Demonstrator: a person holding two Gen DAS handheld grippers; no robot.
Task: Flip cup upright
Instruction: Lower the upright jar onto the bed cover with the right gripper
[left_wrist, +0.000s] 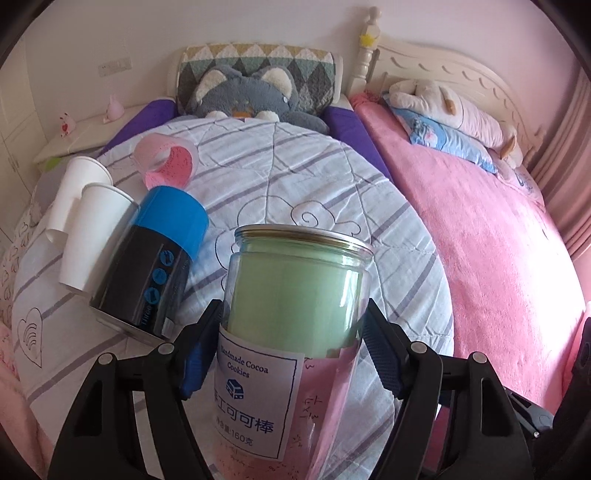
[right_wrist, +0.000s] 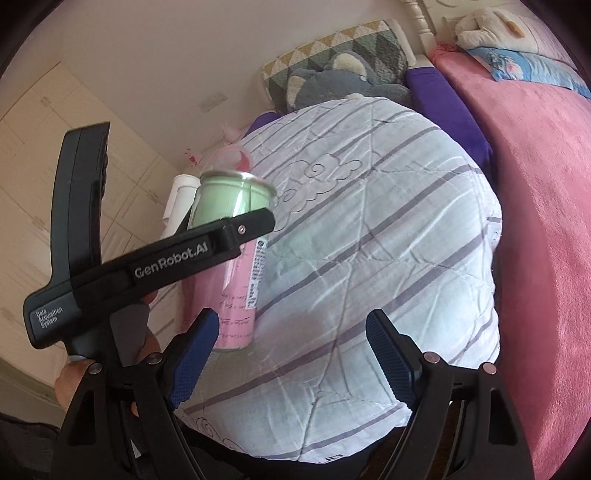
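My left gripper (left_wrist: 293, 325) is shut on a clear cookie jar (left_wrist: 295, 291) with green and pink paper inside and a white label. The jar stands nearly upright, metal-rimmed end up, with its base on or just above the striped quilt (left_wrist: 332, 192). In the right wrist view the same jar (right_wrist: 231, 258) stands at the left with the left gripper's black finger across it. My right gripper (right_wrist: 291, 354) is open and empty, just right of the jar's base, over the quilt (right_wrist: 369, 240).
A black can with a blue lid (left_wrist: 151, 258) and two white paper cups (left_wrist: 88, 221) lean at the left. A pink clear cup (left_wrist: 166, 162) lies on its side behind them. A grey plush (left_wrist: 255, 96) sits at the headboard. A pink blanket (left_wrist: 498, 240) lies to the right.
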